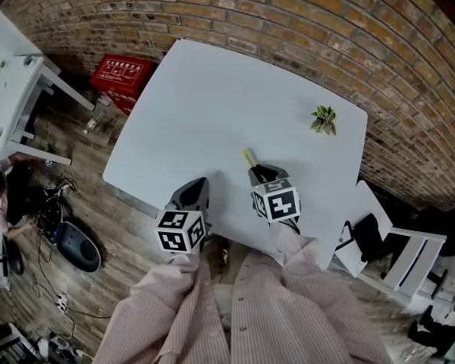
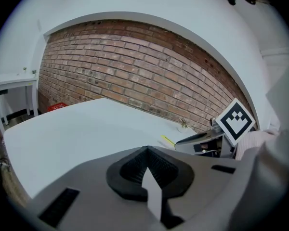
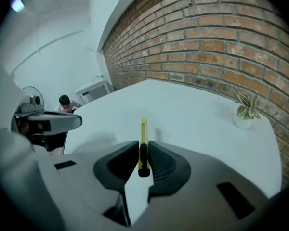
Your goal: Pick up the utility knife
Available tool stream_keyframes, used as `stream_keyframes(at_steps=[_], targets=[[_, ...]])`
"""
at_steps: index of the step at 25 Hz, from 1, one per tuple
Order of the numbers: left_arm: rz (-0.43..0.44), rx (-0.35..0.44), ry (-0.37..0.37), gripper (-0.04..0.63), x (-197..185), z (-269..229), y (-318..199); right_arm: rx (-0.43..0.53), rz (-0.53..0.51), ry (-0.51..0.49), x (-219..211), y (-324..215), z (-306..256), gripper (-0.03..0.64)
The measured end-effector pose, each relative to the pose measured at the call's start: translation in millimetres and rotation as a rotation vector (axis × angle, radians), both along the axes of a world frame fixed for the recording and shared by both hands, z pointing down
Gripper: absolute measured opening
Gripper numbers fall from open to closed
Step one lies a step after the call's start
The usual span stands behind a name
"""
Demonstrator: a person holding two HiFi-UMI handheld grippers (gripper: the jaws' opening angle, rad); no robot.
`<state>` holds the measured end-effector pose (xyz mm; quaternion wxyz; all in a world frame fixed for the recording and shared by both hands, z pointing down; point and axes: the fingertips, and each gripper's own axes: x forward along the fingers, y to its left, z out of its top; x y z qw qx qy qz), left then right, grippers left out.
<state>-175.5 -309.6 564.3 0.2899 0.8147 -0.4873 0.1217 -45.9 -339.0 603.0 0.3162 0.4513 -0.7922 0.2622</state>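
Observation:
The utility knife [image 3: 143,139] is slim and yellow, and my right gripper [image 3: 143,153] is shut on its rear part. Its front end sticks out past the jaws over the white table [image 3: 192,114]. In the head view the utility knife [image 1: 249,158] pokes out of the right gripper [image 1: 258,172] near the table's [image 1: 212,97] front edge. The left gripper [image 1: 196,186] hovers at the front edge to the left, holding nothing. In its own view the left gripper [image 2: 145,151] has its pads together, with the utility knife [image 2: 167,139] and the right gripper [image 2: 198,138] to its right.
A small potted plant [image 1: 324,118] stands at the table's far right corner. A red crate [image 1: 121,76] and a white stand [image 1: 19,101] lie off the left side, white chairs [image 1: 398,252] to the right. A brick wall [image 1: 303,21] runs behind. A person [image 3: 65,101] sits in the background.

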Motion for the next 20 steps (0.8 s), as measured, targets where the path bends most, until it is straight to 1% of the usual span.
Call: stream_keyframes(at_steps=[3,6,8,12,17,20], targets=[[0.017,0.028,0.016,-0.008,0.7,-9.3,-0.9,0.053,0.019,-0.068,-0.4,-1.5,-17.8,0.066],[0.045,0.065,0.048,-0.008,3.2,-20.5,-0.8,0.103,0.038,-0.142,0.0,-3.1,-37.0,0.066],[0.052,0.085,0.052,-0.008,2.7,-26.5,-1.7,0.133,0.044,-0.182,1.4,-4.0,-47.5,0.066],[0.046,0.125,0.041,-0.008,-1.4,-39.1,-6.7,0.191,0.050,-0.243,5.6,-4.5,-66.4,0.066],[0.065,0.213,0.002,-0.008,-3.4,-65.8,-10.3,0.275,0.048,-0.350,6.8,-4.1,-96.5,0.066],[0.063,0.260,-0.004,-0.008,-6.1,-82.5,-11.9,0.321,0.054,-0.415,8.9,-3.4,-116.0,0.066]])
